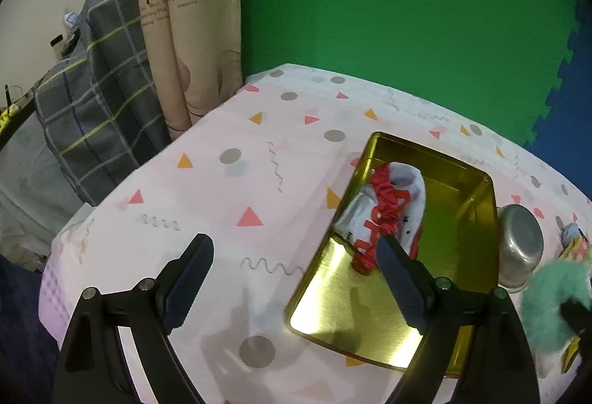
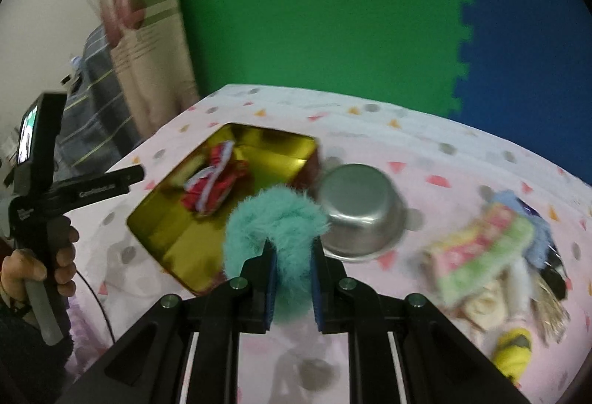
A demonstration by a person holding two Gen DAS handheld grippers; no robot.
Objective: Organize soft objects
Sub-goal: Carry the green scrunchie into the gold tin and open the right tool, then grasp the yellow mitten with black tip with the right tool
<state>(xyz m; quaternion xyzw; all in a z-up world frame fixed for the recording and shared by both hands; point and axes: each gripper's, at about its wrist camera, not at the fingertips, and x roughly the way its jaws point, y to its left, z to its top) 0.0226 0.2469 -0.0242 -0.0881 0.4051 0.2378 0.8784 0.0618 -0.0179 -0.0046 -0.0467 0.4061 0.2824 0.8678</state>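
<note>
Green foam matting backs the table (image 1: 229, 182), which is draped in a pale pink cloth printed with triangles, dots and squiggles. Your right gripper (image 2: 292, 278) is clenched on a fluffy teal loop of fur (image 2: 275, 222), pinched between its blue pads and held above the cloth at the near right corner of the shiny gold rectangular tin (image 2: 166, 237). Inside that tin lies a white sock with red lettering (image 1: 403, 196), tangled with a crinkled red scrunchie (image 1: 384, 193), towards its far left end. Just right of the tin sits a small stainless steel pot (image 2: 360, 211), tilted on its side. Further right is a blurred heap of soft things (image 2: 492, 256): a pink and green striped towel, something pale blue, and a yellow item at the near edge. Your left gripper (image 1: 296, 278) hangs released, jaws wide with nothing between them, over the tin's near left rim. Your left hand (image 2: 40, 267) grips its handle at the left edge of the right wrist view.
</note>
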